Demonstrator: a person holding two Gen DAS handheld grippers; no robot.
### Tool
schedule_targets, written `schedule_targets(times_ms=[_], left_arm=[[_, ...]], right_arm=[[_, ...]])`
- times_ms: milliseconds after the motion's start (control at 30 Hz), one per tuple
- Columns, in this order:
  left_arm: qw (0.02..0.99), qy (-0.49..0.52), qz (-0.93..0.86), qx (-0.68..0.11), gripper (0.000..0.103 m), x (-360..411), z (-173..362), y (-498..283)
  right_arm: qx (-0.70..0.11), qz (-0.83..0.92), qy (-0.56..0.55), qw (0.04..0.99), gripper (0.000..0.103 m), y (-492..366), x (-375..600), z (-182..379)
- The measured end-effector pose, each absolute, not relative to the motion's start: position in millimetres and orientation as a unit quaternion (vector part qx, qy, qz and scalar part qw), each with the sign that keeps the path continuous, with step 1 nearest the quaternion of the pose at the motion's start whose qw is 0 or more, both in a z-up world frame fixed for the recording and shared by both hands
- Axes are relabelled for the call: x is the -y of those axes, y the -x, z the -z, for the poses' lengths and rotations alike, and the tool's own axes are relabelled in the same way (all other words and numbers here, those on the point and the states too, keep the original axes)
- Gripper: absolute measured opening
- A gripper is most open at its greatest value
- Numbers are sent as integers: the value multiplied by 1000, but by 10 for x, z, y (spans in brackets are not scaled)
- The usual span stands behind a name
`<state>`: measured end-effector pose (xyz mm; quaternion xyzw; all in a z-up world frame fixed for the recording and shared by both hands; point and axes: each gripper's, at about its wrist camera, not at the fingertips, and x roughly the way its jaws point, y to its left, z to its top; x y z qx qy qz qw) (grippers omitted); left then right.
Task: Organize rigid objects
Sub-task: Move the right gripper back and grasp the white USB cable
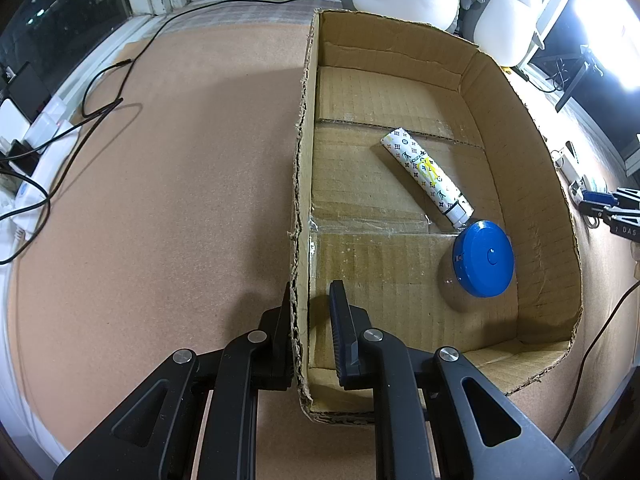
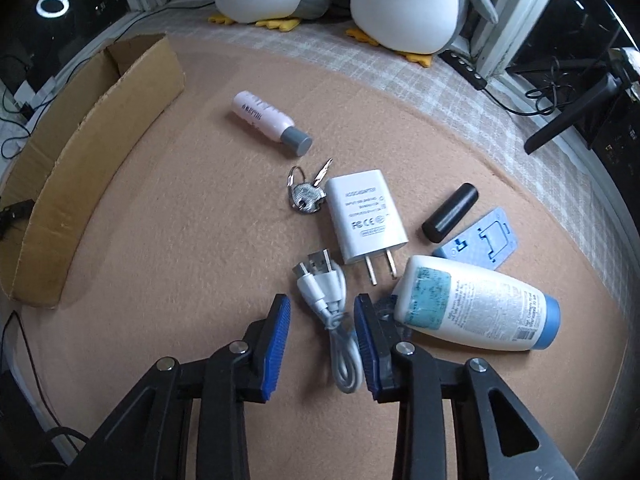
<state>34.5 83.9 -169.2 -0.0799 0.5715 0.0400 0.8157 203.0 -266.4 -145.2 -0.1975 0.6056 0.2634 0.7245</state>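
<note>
Left gripper (image 1: 310, 308) is clamped on the side wall of the cardboard box (image 1: 532, 152); one finger outside, one inside, jaws clenched right onto the torn edge near the bottom middle of the left wrist view; box runs up toward the upper right of that frame. Inside it there's a patterned white tube (image 1: 426, 174) lying diagonally in the middle, and a round blue tape measure (image 1: 484, 258) just below and right of it, touching or nearly touching the tube's cap end; can't tell which.

Right gripper (image 2: 322, 316) is pointing down at the pile on the tan surface (image 2: 168, 208); jaws are partway apart with the white USB cable (image 2: 332, 308) sitting between them; the right pad looks like it's just touching the cable loop, the left pad is clear of it, so not squeezing it.

Rest of the stuff in the right wrist view; white charger plug (image 2: 364, 216) in the middle, prongs pointing down the frame, keys (image 2: 306, 194) just left of it and touching; pink bottle with a grey cap (image 2: 270, 122) above those, lying on its side; black cylinder (image 2: 450, 212) to the right, blue flat plastic piece (image 2: 480, 244) below it; big white lotion bottle with a blue cap (image 2: 480, 308) at lower right, lying against the right finger; two penguin plushies (image 2: 404, 0) along the top edge.
</note>
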Motion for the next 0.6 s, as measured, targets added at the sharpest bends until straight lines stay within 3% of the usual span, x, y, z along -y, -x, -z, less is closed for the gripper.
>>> schedule_targets(times_ms=[167, 367, 600], left_arm=[[816, 81, -40, -571, 13, -836, 1690, -344], [816, 80, -40, -572, 13, -837, 1691, -343], [816, 81, -40, -571, 13, -838, 1689, -347]], right_arm=[[-615, -263, 204, 715, 28, -2015, 2628, 1551], [-628, -271, 179, 707, 16, -2016, 2651, 1565], [-626, -259, 161, 718, 14, -1985, 2669, 1570]])
